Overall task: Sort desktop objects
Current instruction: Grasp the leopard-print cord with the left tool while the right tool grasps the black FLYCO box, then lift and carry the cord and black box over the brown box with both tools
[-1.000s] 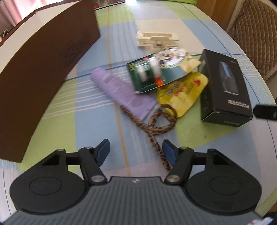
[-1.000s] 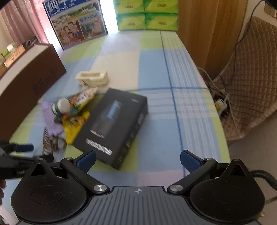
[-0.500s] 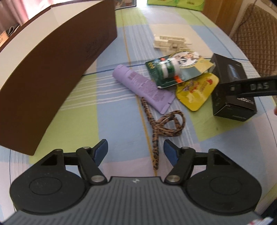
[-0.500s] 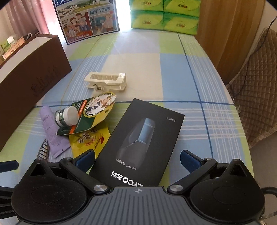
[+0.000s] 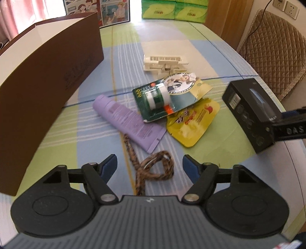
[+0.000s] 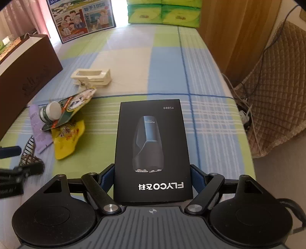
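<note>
Right tongs (image 6: 153, 179): the black box (image 6: 153, 151) now lies squarely between the jaws, near end at the blue pads; a second ago it lay ahead and skewed to the left. The jaws are closing on its long sides, and the pads sit against both edges. The box rests flat on the checked counter (image 6: 133, 67), print facing up.

Left tongs (image 5: 149, 163): jaws part open and closing slightly, nothing gripped. The braided cord (image 5: 153, 170) loops on the counter between the fingertips; a second ago it lay further ahead.

Count, near to far:
- one cord
- one purple tube (image 5: 130, 122), just beyond the cord
- one yellow sachet (image 5: 193, 122), partly under the green card
- one green blister card (image 5: 168, 95) with a small jar, overlapping tube and sachet
- one cream clip (image 5: 164, 62), just past the card
- one brown carton (image 5: 47, 82) along the left side
- one poster (image 6: 82, 19) and a stack of green tissue packs (image 6: 164, 13) at the far end

Hidden or unclear: the box's near end is cut off by the right tongs' body. In the left view the box's right end is covered by the right tongs' arm. The carton's interior cannot be seen. The sachet print is blurred
</note>
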Demonstrator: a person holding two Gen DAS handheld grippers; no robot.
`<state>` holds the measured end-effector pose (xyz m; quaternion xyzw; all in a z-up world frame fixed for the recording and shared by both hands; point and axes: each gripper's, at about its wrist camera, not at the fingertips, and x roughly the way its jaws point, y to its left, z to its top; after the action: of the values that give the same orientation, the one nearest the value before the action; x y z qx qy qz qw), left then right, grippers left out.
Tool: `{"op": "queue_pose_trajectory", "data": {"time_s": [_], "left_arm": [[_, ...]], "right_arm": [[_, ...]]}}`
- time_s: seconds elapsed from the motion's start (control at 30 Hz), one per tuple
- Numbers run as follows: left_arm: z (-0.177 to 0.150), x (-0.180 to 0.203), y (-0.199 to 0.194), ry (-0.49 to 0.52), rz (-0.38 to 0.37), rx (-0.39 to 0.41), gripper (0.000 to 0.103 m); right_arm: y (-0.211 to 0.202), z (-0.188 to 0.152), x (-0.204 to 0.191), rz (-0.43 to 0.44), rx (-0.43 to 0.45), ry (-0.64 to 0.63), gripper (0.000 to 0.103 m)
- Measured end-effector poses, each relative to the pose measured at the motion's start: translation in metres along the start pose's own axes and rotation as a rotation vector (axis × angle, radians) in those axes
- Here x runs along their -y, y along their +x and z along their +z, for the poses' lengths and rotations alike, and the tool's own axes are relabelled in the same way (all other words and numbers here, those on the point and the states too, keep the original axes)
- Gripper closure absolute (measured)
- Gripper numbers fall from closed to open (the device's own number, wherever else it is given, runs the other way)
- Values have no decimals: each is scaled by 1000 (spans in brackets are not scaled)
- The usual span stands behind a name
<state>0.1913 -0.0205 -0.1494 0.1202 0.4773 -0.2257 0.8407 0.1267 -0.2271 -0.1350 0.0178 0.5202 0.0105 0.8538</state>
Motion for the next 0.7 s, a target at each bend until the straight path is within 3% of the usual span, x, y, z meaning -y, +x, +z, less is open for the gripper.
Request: {"op": "queue_pose_trajectory", "data": {"time_s": [0.07,0.13,0.2,0.4,0.7], "left_arm": [[0,1,4,8,1,-1,42],[-1,-1,8,8,-3,-13,56],[-4,-7,8,-14,-23,-6,61],[-17,-22,-2,-35,-25,-12,62],[-40,-50,-19,-130,42,-38,62]], "right_arm": [[-2,-2,4,2,-3,0,26],[-3,-3,7,2,-6,1,26],[-4,-4,8,8,-6,3,26],[-1,-1,7,24,5,-4,18],[11,13,2,10,15,-49,16]]}}
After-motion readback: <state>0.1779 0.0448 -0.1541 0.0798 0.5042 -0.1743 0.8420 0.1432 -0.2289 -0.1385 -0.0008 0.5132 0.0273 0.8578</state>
